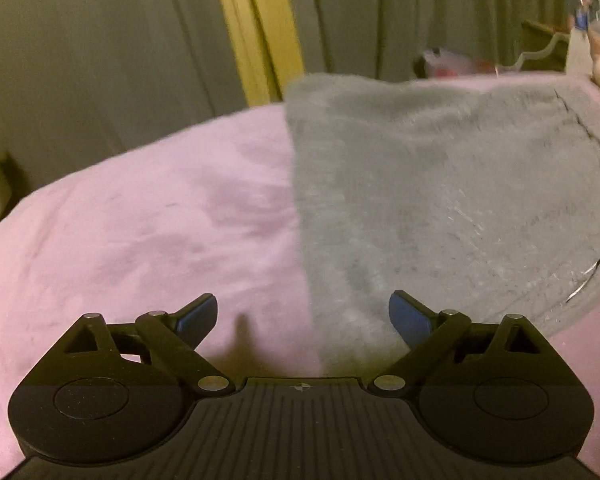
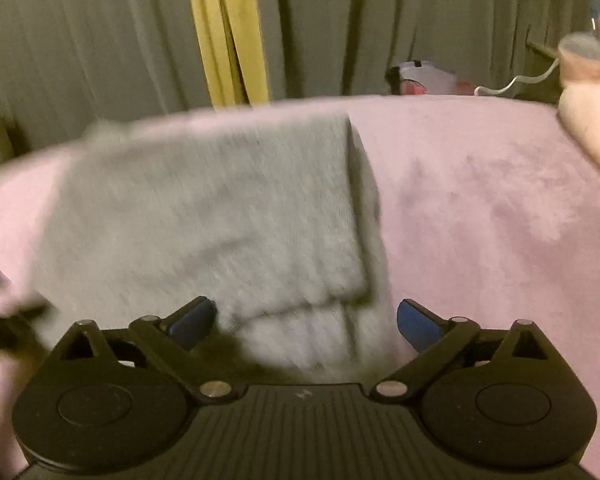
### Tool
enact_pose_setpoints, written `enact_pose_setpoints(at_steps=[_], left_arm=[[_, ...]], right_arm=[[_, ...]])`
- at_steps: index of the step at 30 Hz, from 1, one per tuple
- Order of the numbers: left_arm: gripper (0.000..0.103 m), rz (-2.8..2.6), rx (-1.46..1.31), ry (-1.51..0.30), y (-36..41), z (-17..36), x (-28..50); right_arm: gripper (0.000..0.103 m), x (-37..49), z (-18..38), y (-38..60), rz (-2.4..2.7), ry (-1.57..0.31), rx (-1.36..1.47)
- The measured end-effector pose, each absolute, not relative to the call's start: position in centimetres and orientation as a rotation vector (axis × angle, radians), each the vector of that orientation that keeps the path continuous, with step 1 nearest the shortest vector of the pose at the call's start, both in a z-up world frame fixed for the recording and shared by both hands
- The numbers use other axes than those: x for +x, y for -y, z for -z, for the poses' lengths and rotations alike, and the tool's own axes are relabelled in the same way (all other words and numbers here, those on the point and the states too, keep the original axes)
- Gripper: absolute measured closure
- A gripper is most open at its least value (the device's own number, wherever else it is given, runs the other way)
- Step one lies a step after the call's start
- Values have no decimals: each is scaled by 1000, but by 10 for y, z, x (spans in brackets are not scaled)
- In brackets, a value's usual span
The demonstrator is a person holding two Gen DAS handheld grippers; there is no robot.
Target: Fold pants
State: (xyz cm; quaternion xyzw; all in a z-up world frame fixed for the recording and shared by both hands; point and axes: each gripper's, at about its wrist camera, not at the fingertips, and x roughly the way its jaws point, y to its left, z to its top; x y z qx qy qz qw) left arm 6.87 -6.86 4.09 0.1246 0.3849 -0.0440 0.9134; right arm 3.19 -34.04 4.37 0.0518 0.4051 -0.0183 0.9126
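Observation:
Grey fleece pants (image 1: 440,200) lie folded on a pink blanket (image 1: 140,220). In the left wrist view they fill the right half, with a pocket seam at the far right. My left gripper (image 1: 303,318) is open and empty, hovering over the pants' near left edge. In the right wrist view the pants (image 2: 220,220) lie centre-left, a folded layer on top, its edge near the fingers. My right gripper (image 2: 306,322) is open and empty, just above the pants' near right corner. This view is blurred.
The pink blanket (image 2: 480,220) covers a bed. Grey curtains with a yellow strip (image 1: 256,28) hang behind. Clutter and a white cable (image 2: 512,82) sit at the far edge. A pale stuffed object (image 2: 588,120) lies at the right.

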Motion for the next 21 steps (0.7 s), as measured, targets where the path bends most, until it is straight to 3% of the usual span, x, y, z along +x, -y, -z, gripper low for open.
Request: enact_pose_setpoints(at_steps=[6,13,21], left_arm=[[6,-17,-51,-713,19,-50,18],[6,103,100,-789,54,-24,14],[5,78,-43,-735,39,-23,16]], right_arm=[[4,2,-41,359,98,-741,301],[4,-5,-13,353,94,-790,355],[4,-6,-35,361,128,-679,362]])
